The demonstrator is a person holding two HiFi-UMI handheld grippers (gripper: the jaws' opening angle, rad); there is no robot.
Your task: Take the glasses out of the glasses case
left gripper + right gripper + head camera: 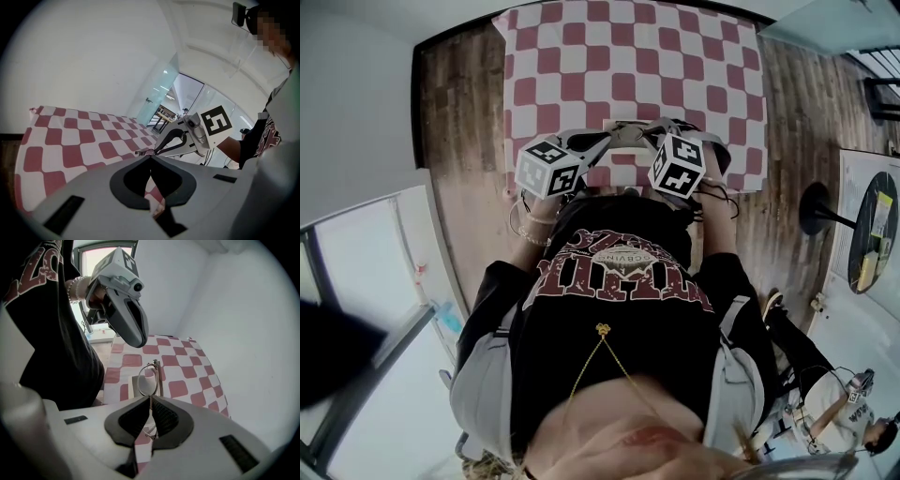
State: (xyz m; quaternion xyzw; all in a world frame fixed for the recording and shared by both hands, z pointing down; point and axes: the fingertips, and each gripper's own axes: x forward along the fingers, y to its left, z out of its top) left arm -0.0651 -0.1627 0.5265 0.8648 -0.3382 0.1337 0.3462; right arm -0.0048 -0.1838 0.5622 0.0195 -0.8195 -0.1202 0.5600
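Step in hand: the glasses (pixel 149 380) are being lifted clear of the glasses case (pixel 134 386). The task is judged to be nearly done, with only the set-down not yet made.
Right hand-held gripper (pixel 150 397): its jaws are gripping the thin metal frame of the glasses, and one lens is standing upright just ahead of the tips.
Left hand-held gripper (pixel 150 157): its jaws are meeting at the tips with nothing evident between them. It is hovering near the right one at the near edge of the desk (pixel 750 178).
Location of glasses: they are hanging in the right jaws over the checked cloth (pixel 581 56). The pale case is lying flat on the cloth, seen behind the lens. Whether the frame is touching the case cannot be told.
Advice on grip: the hold is sitting on a narrow wire section, so pressure should stay light and even, and twisting should be avoided.
Advice on path: a straight rise away from the case, then a slow descent onto bare cloth beside it, is looking safest.
Advice on left hand-held gripper: it is best placed to steady the case if the case is dragging along.
Risk: the frame is liable to pivot in the jaws, and a lens could strike the desk.
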